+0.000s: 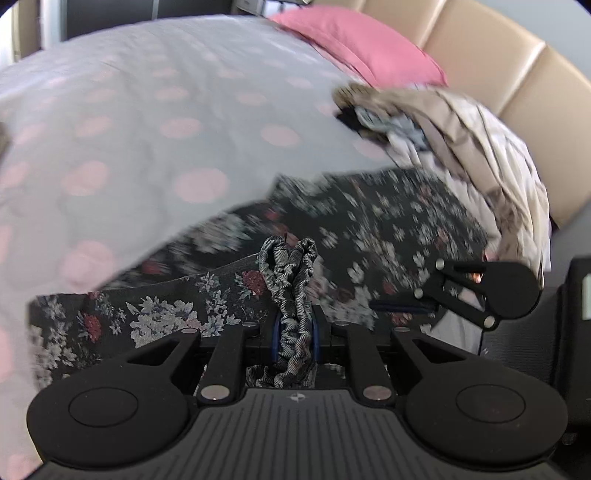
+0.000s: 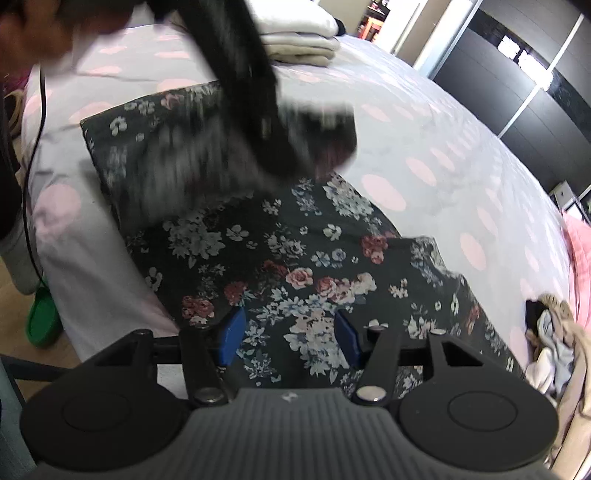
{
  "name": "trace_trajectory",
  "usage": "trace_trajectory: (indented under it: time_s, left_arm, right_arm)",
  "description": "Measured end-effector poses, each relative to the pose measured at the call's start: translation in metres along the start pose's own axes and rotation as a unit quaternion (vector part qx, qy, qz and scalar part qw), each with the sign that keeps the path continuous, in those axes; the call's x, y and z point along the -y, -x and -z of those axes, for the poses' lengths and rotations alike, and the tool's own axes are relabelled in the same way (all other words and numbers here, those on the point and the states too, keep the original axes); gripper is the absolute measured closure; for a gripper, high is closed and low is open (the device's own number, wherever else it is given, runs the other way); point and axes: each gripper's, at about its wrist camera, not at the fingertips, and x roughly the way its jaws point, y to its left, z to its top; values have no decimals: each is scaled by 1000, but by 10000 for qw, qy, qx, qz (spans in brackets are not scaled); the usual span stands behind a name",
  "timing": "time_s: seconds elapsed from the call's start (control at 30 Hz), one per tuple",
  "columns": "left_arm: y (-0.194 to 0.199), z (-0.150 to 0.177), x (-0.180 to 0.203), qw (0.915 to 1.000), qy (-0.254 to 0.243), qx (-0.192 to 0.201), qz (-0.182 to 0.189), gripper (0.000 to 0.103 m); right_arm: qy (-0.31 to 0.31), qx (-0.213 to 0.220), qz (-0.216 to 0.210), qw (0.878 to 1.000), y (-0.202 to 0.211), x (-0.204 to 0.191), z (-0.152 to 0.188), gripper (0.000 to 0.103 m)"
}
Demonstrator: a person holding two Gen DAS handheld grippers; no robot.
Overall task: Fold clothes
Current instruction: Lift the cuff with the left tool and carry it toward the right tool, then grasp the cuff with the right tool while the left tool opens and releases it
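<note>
- The left gripper (image 1: 294, 328) is clamped on a bunched edge of the dark floral garment (image 2: 295, 266); the pinched cloth stands up in a twisted ridge between its blue pads.
- The right gripper (image 2: 291, 334) is open, its blue pads (image 2: 231, 334) spread over the flowered cloth with nothing between them.
- The garment lies spread across the near part of the bed (image 2: 443, 147), one edge running close to the mattress side.
- In the right wrist view the left gripper appears blurred above the far part of the garment.
- Beyond the garment's far edge, dotted sheet stretches bare.
- A pile of crumpled clothes (image 1: 461, 129) sits beside the garment near the padded headboard (image 1: 498, 48) and pink pillow (image 1: 362, 44).
- Folded light clothes (image 2: 299, 33) are stacked at the bed's far edge.
</note>
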Motion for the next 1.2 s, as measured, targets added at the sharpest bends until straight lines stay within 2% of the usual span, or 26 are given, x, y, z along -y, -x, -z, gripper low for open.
trace_trajectory:
  time_s: [0.13, 0.23, 0.37, 0.4, 0.5, 0.67, 0.7, 0.73, 0.77, 0.9, 1.03, 1.2]
  left_arm:
    - [-29, 7, -1, 9995, 15, -291, 146, 89]
    - [-36, 9, -5, 9988, 106, -390, 282, 83]
    - [-27, 7, 1, 9978, -11, -364, 561, 56]
    - [-23, 8, 3, 9976, -34, -309, 621, 52]
    - [-9, 8, 5, 9972, -119, -218, 703, 52]
    - [5, 18, 2, 9978, -162, -195, 612, 52]
    - [6, 22, 2, 9980, -203, -213, 553, 52]
    - [6, 26, 2, 9982, -253, -243, 479, 52]
    - [5, 30, 2, 9982, -302, -284, 429, 52]
    - [2, 44, 3, 9978, -451, -392, 294, 52]
    - [-5, 59, 12, 9979, -545, -330, 115, 52]
    - [-14, 76, 33, 9968, -779, -96, -166, 52]
  right_arm:
    - [-17, -264, 125, 9996, -9, 0, 6, 46]
    - [-75, -493, 171, 9986, -16, 3, 11, 46]
    - [-279, -712, 160, 9969, -20, 10, 17, 46]
    - [-354, -733, 152, 9966, -20, 12, 18, 46]
    - [-567, -833, 220, 9947, -17, 19, 20, 46]
    - [-1053, -919, 373, 9895, -8, 33, 24, 49]
    - [-1164, -919, 392, 9882, -7, 36, 25, 52]
    - [-1288, -903, 409, 9867, -5, 39, 25, 63]
    - [-1428, -869, 421, 9850, -3, 42, 26, 67]
    - [-1884, -559, 392, 9797, 5, 50, 23, 71]
    - [-2148, -222, 65, 9764, 11, 51, 17, 69]
    - [-2566, -105, -376, 9657, 10, 45, 15, 68]
